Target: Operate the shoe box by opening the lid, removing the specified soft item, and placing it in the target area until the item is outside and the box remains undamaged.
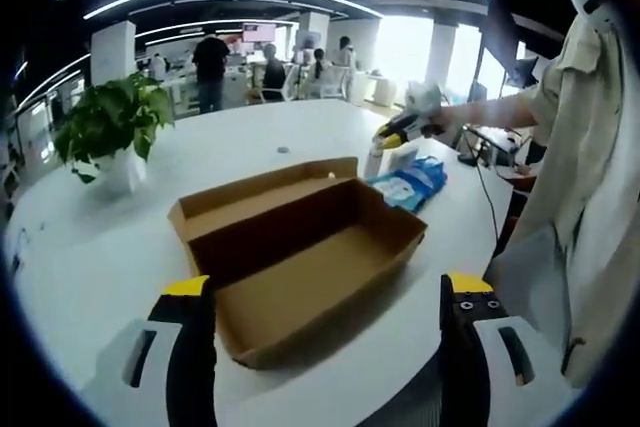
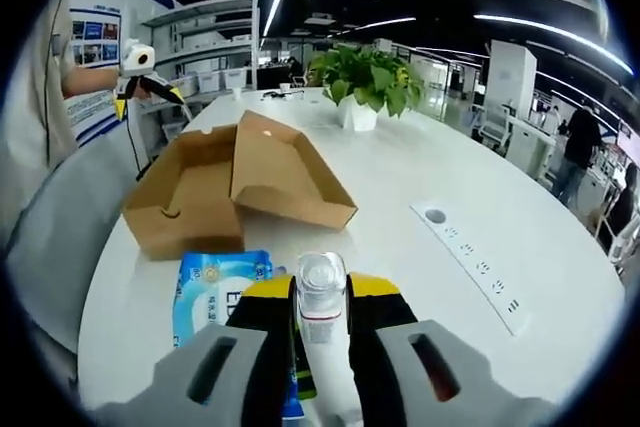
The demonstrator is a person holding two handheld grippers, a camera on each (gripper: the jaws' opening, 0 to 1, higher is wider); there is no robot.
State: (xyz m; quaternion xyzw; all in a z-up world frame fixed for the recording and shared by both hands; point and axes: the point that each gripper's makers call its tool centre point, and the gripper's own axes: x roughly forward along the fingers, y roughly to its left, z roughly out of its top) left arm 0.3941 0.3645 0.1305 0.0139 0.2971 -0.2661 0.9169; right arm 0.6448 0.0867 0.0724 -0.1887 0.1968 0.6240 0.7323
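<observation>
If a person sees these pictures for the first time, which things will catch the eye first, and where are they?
First comes the open brown cardboard shoe box, empty, with its lid folded back, in the middle of the white table. Next is the right gripper, shut on a small clear plastic bottle, above a blue soft wipes packet lying beside the box. A green potted plant stands further along the table.

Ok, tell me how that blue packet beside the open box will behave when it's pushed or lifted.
The blue packet looks like a soft plastic pouch, so it will probably flex and sag rather than stay stiff. It lies flat on the white table, so it should slide, not roll. Its glossy film may be slippery.
</observation>
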